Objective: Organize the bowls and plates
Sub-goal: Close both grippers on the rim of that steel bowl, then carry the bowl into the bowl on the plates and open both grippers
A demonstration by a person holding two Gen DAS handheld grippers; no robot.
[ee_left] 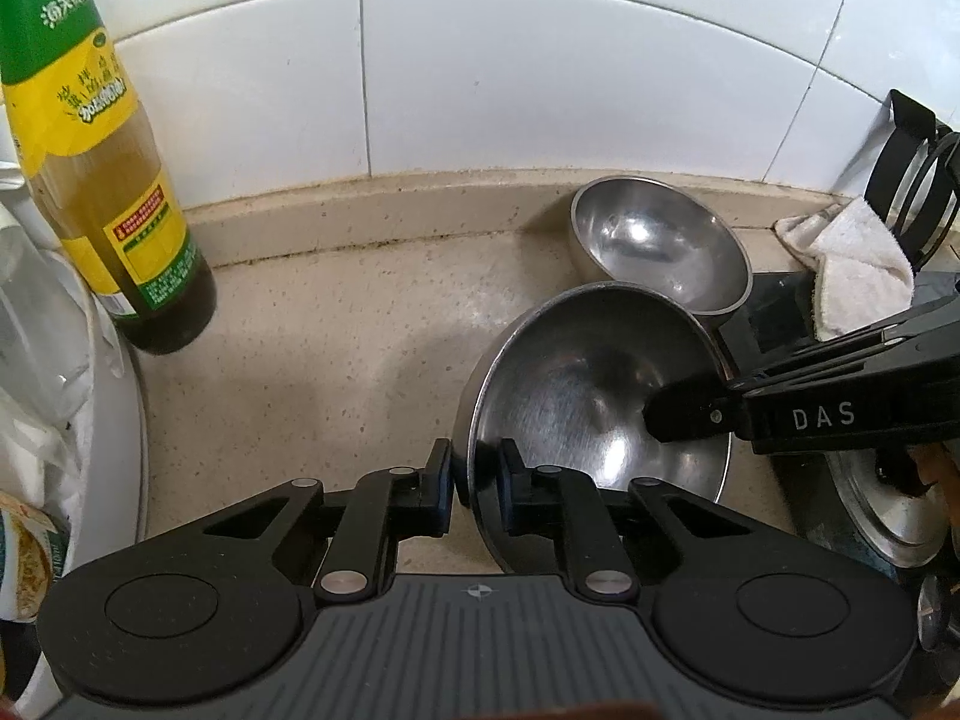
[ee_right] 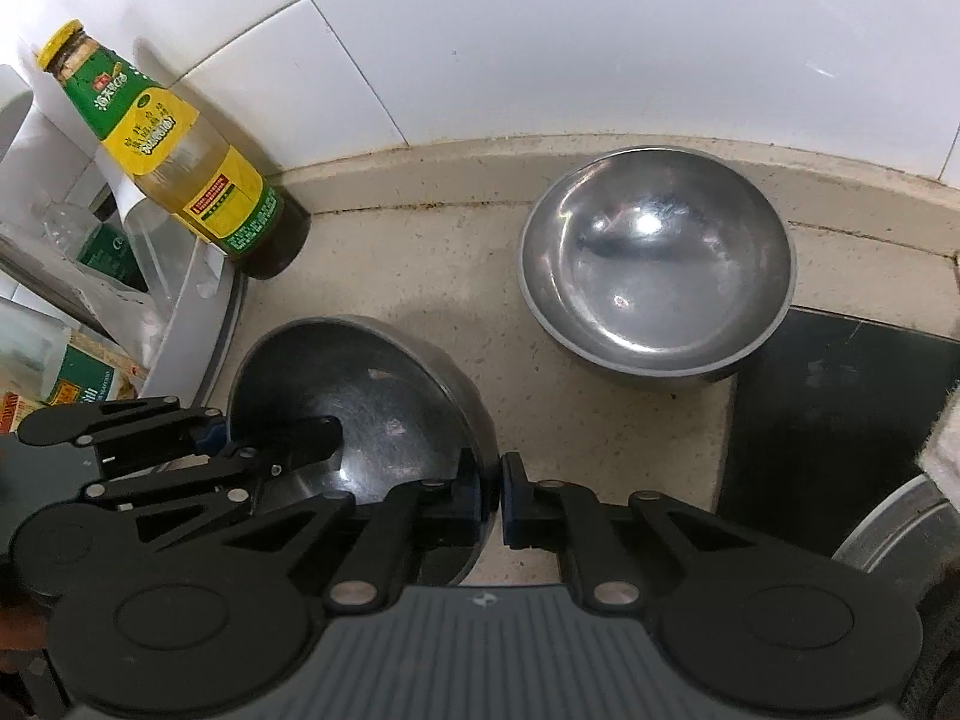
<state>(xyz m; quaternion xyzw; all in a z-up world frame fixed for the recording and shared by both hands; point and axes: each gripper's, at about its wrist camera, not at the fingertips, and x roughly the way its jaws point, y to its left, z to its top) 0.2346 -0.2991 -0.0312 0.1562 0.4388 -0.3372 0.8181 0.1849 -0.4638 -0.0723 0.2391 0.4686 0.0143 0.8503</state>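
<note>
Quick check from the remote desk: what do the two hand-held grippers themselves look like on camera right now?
Both match: the left hand-held gripper and right hand-held gripper are matte black linkage arms with silver pivot pins, round black discs either side, and a grey ribbed centre plate bearing a small cross mark. White letters DAS show on the right one. No cables visible.

Both wrist views look closely down at the counter [ee_left: 336,360], sharing 2 bowls.

- The right gripper [ee_right: 491,495] is pinching the rim of the near bowl [ee_right: 366,396].
- The left gripper [ee_right: 273,450] is gripping its nine o'clock edge.
- A second bowl [ee_right: 657,264] is sitting at two o'clock.
- A bottle [ee_right: 180,150] is standing at ten o'clock.
</note>
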